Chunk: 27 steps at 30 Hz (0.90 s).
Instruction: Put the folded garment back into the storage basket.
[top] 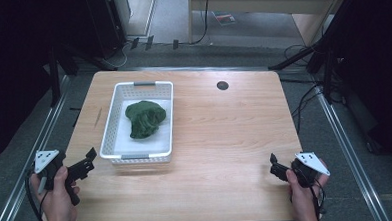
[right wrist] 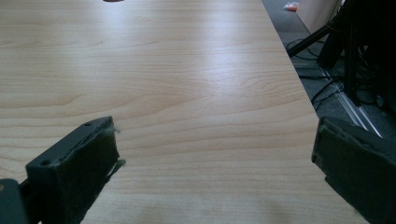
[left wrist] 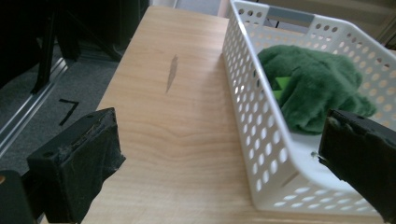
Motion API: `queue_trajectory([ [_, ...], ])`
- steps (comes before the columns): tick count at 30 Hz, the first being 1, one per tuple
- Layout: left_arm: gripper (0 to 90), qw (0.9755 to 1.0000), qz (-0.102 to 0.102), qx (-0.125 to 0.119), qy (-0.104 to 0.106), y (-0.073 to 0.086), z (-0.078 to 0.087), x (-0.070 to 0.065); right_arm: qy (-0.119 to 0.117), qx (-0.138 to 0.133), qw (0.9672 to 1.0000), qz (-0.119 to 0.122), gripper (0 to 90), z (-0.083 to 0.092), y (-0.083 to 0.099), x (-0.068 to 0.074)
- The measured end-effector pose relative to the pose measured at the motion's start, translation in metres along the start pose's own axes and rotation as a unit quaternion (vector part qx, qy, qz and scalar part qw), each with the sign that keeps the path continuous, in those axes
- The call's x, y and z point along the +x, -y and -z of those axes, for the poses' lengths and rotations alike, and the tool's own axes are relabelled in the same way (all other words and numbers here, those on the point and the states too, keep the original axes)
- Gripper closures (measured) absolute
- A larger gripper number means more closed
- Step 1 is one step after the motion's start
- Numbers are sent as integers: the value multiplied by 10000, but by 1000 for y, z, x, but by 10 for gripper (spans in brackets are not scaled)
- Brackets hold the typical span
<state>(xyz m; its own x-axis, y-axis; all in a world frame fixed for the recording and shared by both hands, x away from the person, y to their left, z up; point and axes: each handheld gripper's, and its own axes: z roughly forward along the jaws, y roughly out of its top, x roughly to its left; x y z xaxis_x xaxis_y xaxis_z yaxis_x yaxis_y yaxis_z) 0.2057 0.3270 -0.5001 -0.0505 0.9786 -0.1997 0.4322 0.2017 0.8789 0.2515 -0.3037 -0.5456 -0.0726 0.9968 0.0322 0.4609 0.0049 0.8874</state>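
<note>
A white perforated basket (top: 111,129) stands on the left half of the wooden table (top: 220,134). Inside it lies a crumpled green cloth (top: 145,118), fuzzy and bunched up (left wrist: 317,88) in the left gripper view, behind the basket's holed wall (left wrist: 261,121). My left gripper (top: 87,162) rests at the table's front left corner, just left of the basket, open and holding nothing. At the front right corner my right gripper (top: 275,164) is open over bare wood, its jaws wide apart in the right gripper view.
A dark round grommet (top: 222,85) sits near the table's far edge. A dark streak (left wrist: 171,72) marks the wood left of the basket. Metal rails, cables and stand legs (top: 306,55) surround the table on the floor.
</note>
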Motion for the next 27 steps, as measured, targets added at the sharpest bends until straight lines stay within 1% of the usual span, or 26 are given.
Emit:
queue_trajectory([
  [4,0,10000,27,16,-29,13,0,10,4,8,10000,-10,6,0,0,0],
  [5,0,10000,-4,-2,-26,16,0,14,6,4,10000,-1,6,0,0,0],
  [6,0,10000,-4,-2,-26,16,0,14,6,4,10000,-1,6,0,0,0],
  [7,0,10000,28,-86,-40,20,0,18,11,9,10000,-12,6,0,0,0],
  [9,0,9999,36,-95,-36,23,0,20,10,9,10000,-9,6,0,0,0],
  [11,0,9999,26,-96,-98,29,-1,24,4,8,10000,2,6,0,0,0],
  [13,0,9999,-2,-97,-117,36,-2,29,-12,11,10000,-11,6,0,0,-1],
  [14,0,9999,-2,-97,-117,36,-2,29,-12,11,10000,-11,6,0,0,-1],
  [17,0,9998,-11,-174,-53,41,-5,33,-20,26,10000,-11,6,-1,0,0],
  [19,0,9997,-73,-217,-43,44,-7,35,-20,26,10000,-13,6,-1,0,-1],
  [20,0,9997,-118,-215,-5,46,-8,37,-20,26,10000,-13,6,-1,0,-1],
  [21,0,9998,-76,-192,12,47,-9,37,-19,26,10000,-15,6,-1,0,-1],
  [23,0,9995,-17,-317,63,47,-8,38,-21,24,10000,-19,6,-1,0,-1],
  [26,0,9995,10,-311,78,47,-8,39,-23,33,10000,-17,6,-1,0,-1],
  [27,0,9996,1,-249,125,47,-8,39,-21,42,10000,-28,6,-1,0,-1],
])
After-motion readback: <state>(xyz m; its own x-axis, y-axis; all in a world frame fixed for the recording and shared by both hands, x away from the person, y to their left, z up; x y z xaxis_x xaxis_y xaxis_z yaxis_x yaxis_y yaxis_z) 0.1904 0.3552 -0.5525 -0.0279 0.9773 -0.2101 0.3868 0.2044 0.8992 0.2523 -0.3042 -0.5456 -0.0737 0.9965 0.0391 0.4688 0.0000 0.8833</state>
